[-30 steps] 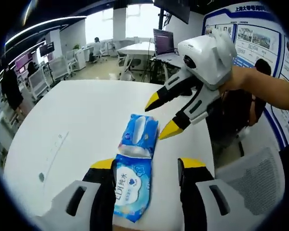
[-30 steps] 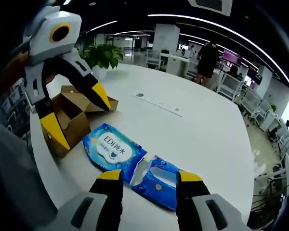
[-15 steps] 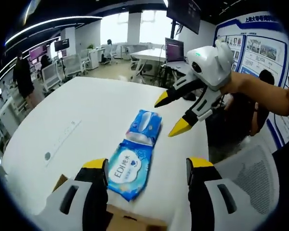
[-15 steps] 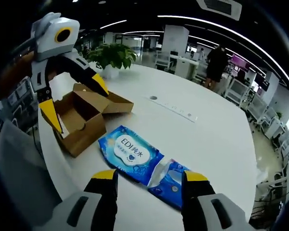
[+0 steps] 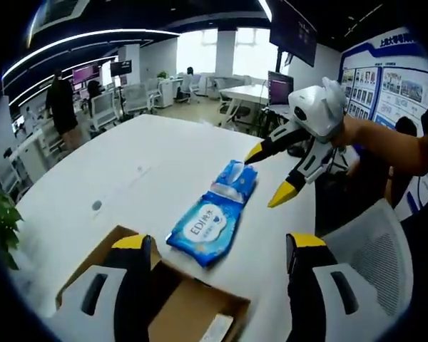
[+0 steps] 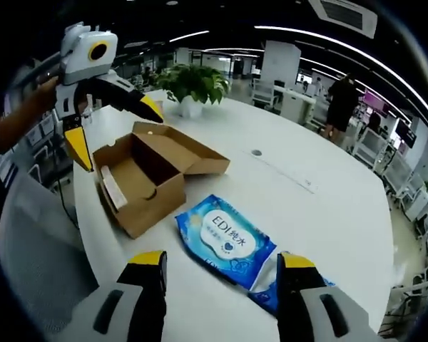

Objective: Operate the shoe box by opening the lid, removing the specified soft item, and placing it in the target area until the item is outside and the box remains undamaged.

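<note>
1. Now, the blue wet-wipes pack (image 6: 232,241) lies flat on the white round table (image 6: 328,214), out of the cardboard shoe box (image 6: 151,179) and just beside it (not touching, as far as I can see).
2. The shoe box sits open near the table's edge, its lid folded back, a pale slip of paper (image 6: 114,188) inside.
3. The left gripper (image 6: 108,122) hangs above the box, yellow-tipped jaws spread wide and holding nothing.
4. The right gripper (image 5: 272,173) hovers over the far end of the wipes pack (image 5: 215,221), jaws likewise apart and empty.
5. A potted plant (image 6: 194,87) stands on the table beyond the box.
</note>
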{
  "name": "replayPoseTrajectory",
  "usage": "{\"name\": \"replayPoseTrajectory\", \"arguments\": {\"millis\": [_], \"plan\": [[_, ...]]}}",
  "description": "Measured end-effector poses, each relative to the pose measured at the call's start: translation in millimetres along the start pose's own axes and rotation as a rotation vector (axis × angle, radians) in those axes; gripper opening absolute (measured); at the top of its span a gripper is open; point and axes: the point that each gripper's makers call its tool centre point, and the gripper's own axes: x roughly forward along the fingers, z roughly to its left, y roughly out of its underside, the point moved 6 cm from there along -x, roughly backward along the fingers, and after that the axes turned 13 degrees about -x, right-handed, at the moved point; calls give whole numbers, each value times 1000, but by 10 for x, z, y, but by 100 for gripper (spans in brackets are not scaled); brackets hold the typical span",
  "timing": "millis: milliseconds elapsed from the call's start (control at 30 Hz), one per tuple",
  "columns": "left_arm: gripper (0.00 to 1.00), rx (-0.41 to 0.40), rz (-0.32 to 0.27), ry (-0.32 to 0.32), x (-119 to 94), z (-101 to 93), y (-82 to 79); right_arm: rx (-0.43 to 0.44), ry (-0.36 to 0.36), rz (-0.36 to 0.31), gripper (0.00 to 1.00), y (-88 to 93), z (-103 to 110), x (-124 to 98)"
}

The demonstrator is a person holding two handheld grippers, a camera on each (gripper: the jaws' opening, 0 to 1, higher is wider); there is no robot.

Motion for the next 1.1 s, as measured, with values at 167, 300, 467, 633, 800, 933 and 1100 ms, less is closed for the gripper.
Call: {"name": "replayPoseTrajectory", "arguments": {"millis": [167, 300, 467, 633, 800, 933, 1100], "plan": [[85, 19, -28, -15, -140, 45, 108, -29, -30, -23, 62, -119, 73, 49], [90, 13, -37, -38, -251, 72, 206, -51, -41, -42, 64, -224, 124, 90], [92, 9, -71, -73, -413, 69, 283, -83, -74, -57, 65, -333, 214, 133], [94, -4, -112, -111, -592, 95, 350, -109, -102, -58, 66, -408, 327, 179], [95, -25, -155, -166, -795, 126, 425, -150, -135, -64, 66, -485, 395, 223], [98, -67, -163, -186, -937, 118, 527, -196, -172, -74, 67, -562, 476, 271], [100, -93, -167, -237, -1111, 113, 701, -223, -207, -88, 68, -669, 551, 330]]}}
